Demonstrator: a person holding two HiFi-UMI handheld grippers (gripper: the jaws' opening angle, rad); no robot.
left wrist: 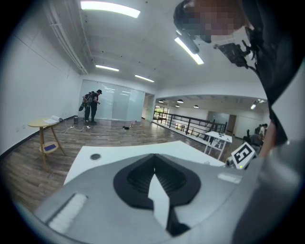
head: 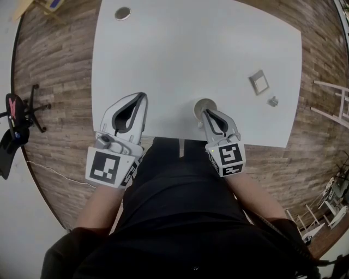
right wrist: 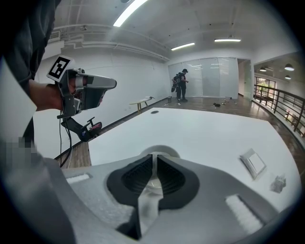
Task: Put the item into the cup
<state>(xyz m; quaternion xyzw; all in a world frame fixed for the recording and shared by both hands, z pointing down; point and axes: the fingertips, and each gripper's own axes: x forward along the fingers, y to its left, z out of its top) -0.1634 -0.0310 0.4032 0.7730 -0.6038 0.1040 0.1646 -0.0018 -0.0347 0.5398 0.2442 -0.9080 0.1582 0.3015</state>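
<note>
A small round pale cup (head: 203,105) stands on the white table (head: 180,49) near its front edge. My right gripper (head: 206,113) hangs right over the cup, jaws pointing down at it. In the right gripper view the cup's rim (right wrist: 164,149) shows just beyond the right gripper (right wrist: 153,161), whose jaws stand a narrow slit apart with nothing pressed between them. They hide most of the cup's inside. My left gripper (head: 143,98) is off to the left over the table's front edge, shut and empty (left wrist: 153,164).
A flat grey square piece (head: 259,82) (right wrist: 252,162) and a small crumpled bit (head: 272,101) (right wrist: 278,183) lie on the table's right side. A round grommet hole (head: 122,13) is at the far left. An office chair (head: 16,117) stands on the wooden floor at the left.
</note>
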